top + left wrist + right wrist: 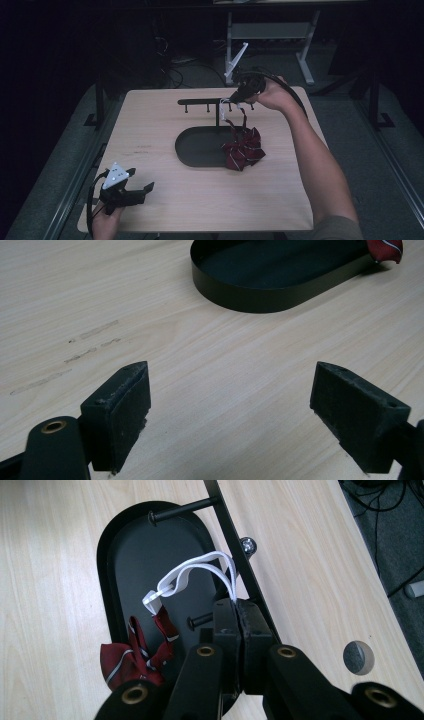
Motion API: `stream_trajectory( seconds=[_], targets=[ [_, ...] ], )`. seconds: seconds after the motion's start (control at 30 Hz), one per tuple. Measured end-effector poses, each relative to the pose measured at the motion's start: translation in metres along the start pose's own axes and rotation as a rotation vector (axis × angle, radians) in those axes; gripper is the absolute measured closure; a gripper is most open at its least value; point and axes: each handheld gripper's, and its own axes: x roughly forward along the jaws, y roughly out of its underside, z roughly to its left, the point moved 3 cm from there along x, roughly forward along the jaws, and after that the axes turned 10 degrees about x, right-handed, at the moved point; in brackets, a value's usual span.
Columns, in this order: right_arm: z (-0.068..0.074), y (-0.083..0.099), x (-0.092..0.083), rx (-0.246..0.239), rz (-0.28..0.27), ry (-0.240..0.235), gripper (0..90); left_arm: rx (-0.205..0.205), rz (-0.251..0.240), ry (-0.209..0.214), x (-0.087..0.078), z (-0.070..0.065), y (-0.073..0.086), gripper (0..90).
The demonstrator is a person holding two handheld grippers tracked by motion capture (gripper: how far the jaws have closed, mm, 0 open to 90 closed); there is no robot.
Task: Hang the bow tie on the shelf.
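High view: pale wooden worktop [200, 200] carrying a black oval metal tray [192, 150] fitted with an upright post and a horizontal black rail of small pegs [200, 102]. A dark red bow tie with pale stripes [243, 149] lies over the tray's right rim, partly on the worktop, its white elastic strap [226, 111] rising to the rail.

Right tongs [239, 96]: held at the rail's right end, jaws closed tight on the white strap. Right gripper view: white strap [200, 572] loops from the pinched jaws out to a white clasp, from which the red bow tie [131, 657] hangs down toward the tray [107, 555]; a peg sits just beside the jaw tips.

Left tongs [134, 190]: resting near the worktop's near left corner, well apart from the tray, jaws spread wide with nothing between them. Left gripper view: bare wood grain between the two black pads [122, 410], tray wall [250, 297] farther off, a corner of red fabric [385, 250] at its far edge.
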Motion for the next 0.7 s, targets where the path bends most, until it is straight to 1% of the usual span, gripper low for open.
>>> stream_trajectory(
  seconds=[0.03, 0.07, 0.17, 0.23, 0.27, 0.37, 0.53, 0.7],
  targets=[
    [0.0006, 0.0002, 0.0007, 0.01, -0.001, -0.005, 87.7, -0.001, -0.001, -0.001, 0.0001, -0.0001, 0.0, 16.1],
    [-0.0004, 0.0008, 0.0023, 0.004, 0.002, -0.002, 87.6, -0.001, -0.002, -0.001, 0.0001, -0.0001, -0.0001, 16.1],
    [-0.0015, 0.0025, 0.005, 0.019, 0.009, 0.002, 87.4, -0.002, -0.007, -0.003, -0.0001, -0.0001, 0.0, 16.1],
    [-0.003, 0.0038, 0.0061, 0.011, 0.006, 0.008, 87.0, -0.001, -0.002, -0.002, -0.0004, 0.0, 0.0001, 16.1],
    [-0.0029, 0.0043, 0.0065, 0.021, 0.006, 0.006, 86.6, -0.002, -0.001, -0.002, -0.0003, 0.0, 0.0, 16.1],
    [-0.0033, 0.0044, 0.0065, 0.027, 0.001, 0.01, 84.7, 0.0, -0.008, -0.001, 0.0002, -0.0006, -0.0002, 16.1],
    [-0.0033, 0.004, 0.0094, 0.025, 0.013, 0.017, 82.5, 0.003, -0.006, 0.0, 0.0, -0.0005, -0.0004, 16.1],
    [-0.0037, 0.0048, 0.0093, 0.02, 0.011, 0.026, 81.0, 0.008, -0.005, -0.001, -0.0009, -0.0006, -0.0005, 16.1]
  ],
)
